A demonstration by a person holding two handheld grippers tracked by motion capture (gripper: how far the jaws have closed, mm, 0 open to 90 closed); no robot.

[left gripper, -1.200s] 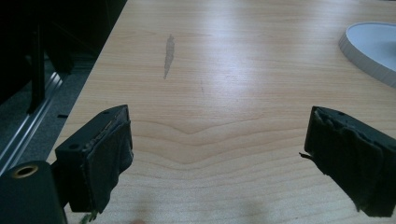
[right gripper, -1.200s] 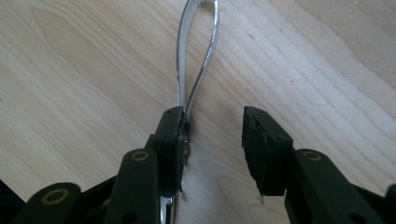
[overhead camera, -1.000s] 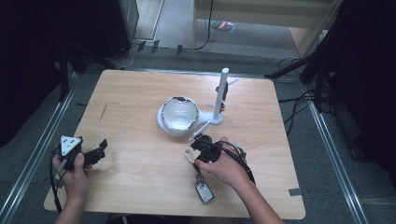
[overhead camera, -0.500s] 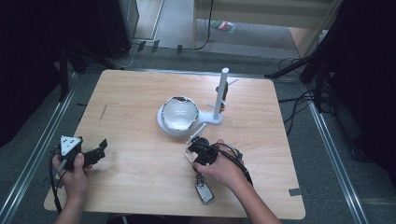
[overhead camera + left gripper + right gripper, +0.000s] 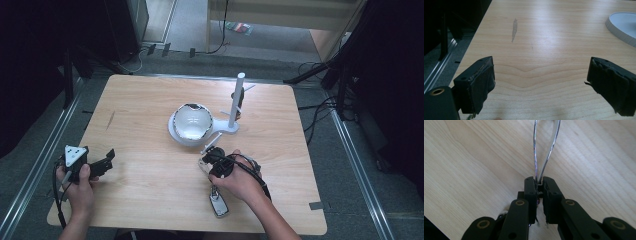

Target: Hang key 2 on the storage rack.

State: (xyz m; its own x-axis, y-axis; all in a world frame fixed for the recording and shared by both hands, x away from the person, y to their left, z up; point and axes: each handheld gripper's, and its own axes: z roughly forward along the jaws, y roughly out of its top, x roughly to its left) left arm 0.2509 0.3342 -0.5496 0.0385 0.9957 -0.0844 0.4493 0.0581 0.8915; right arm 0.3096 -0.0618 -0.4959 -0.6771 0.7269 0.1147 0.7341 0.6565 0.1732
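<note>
Metal strip pair (image 5: 546, 150), thin and shiny, pinched at its near end between the pads of the right tongs (image 5: 538, 187); two bright strips bowing apart just beyond the jaws and running off the top of the right gripper view. Lying low over the bench (image 5: 140, 200), just on the near side of the bowl (image 5: 192, 120), slim end (image 5: 209, 148) angled up toward the bowl's white base. Contact between strip and base: cannot tell.

Right tongs (image 5: 212, 159) closed down narrow on the strips, gripped by the right hand (image 5: 240, 182), a short way nearer the person than the bowl.

Left tongs (image 5: 540, 82) spread wide, nothing between the pads, only bare wood. Held by the left hand (image 5: 77, 185), well apart from the bowl, toward the near left corner. Edge of the bowl's round white base (image 5: 624, 25) at the upper right of the left gripper view.

Bowl sitting on that round base about mid-bench. White upright post (image 5: 236, 100) just to the right of the bowl, on a foot joined to the base.

Small dark and silver object (image 5: 218, 205) flat on the wood, well nearer the person than the bowl, beside the right wrist; too small to identify.
</note>
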